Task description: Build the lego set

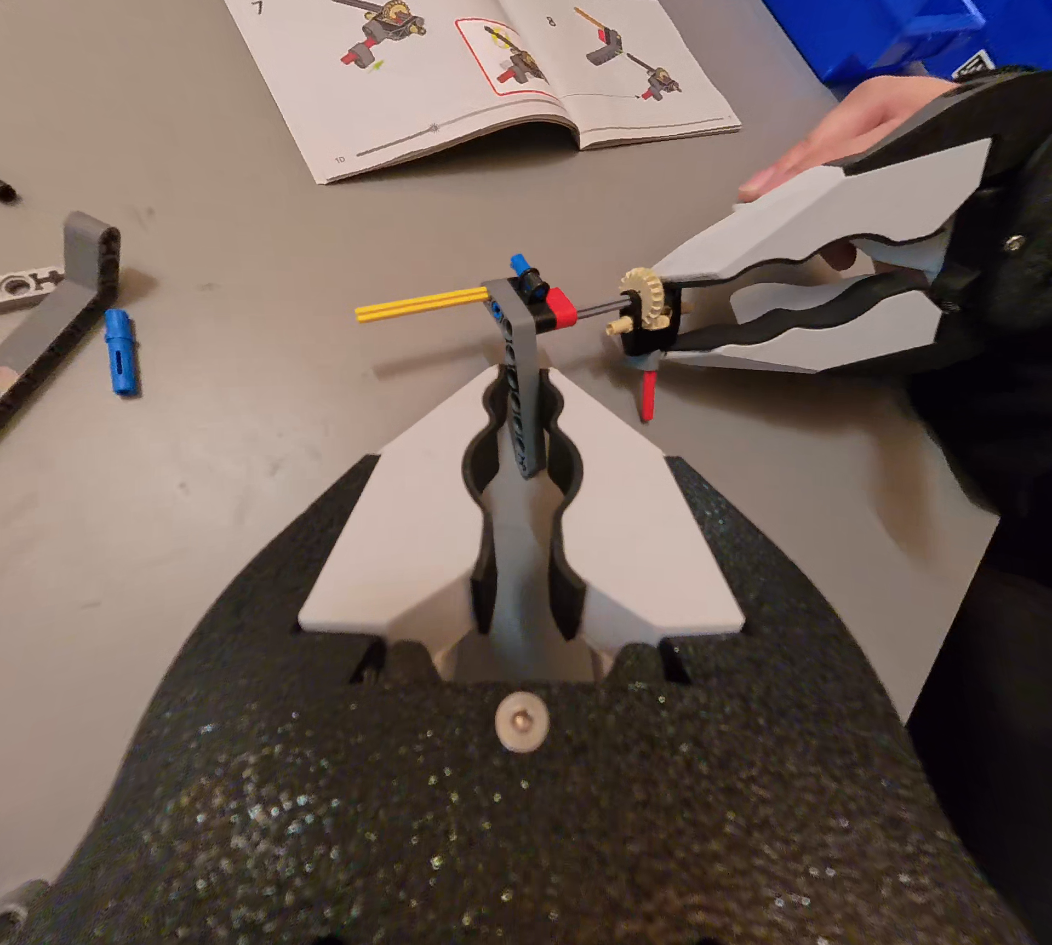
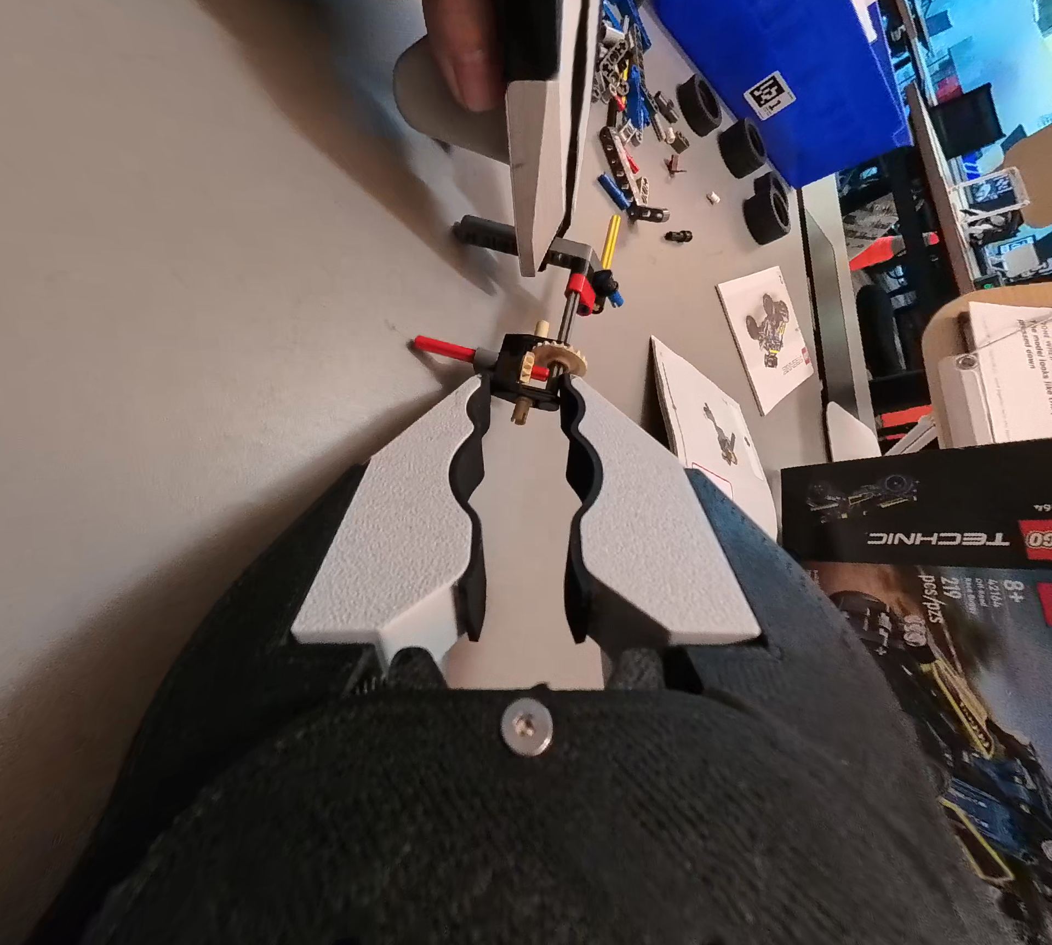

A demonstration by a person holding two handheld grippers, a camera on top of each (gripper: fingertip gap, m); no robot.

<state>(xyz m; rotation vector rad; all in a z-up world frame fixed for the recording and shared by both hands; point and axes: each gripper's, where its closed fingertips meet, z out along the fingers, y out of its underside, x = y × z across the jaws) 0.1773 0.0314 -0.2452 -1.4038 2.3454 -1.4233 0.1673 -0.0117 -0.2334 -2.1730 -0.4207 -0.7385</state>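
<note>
My left gripper [image 1: 522, 394] is shut on a grey angled beam [image 1: 521, 377] that stands upright above the table. The beam's top carries a yellow axle [image 1: 421, 304] pointing left, a blue pin [image 1: 521, 266] and a red connector [image 1: 561, 306]. My right gripper [image 2: 521, 394] is shut on a black gear block [image 2: 521, 368] with a tan gear [image 2: 561, 357] and a red axle [image 2: 441, 347]. A dark axle [image 1: 598, 307] runs from the gear block into the red connector. In the left wrist view the right gripper [image 1: 669, 314] comes in from the right.
An open instruction booklet [image 1: 455, 52] lies behind the parts. A loose blue pin [image 1: 120, 351] and a grey beam [image 1: 68, 303] lie at left. A blue bin [image 2: 768, 24], black tyres [image 2: 740, 146], loose pieces [image 2: 626, 121] and the set's box [image 2: 922, 536] lie beyond. Some 5 cm of space lies between my two pairs of fingers.
</note>
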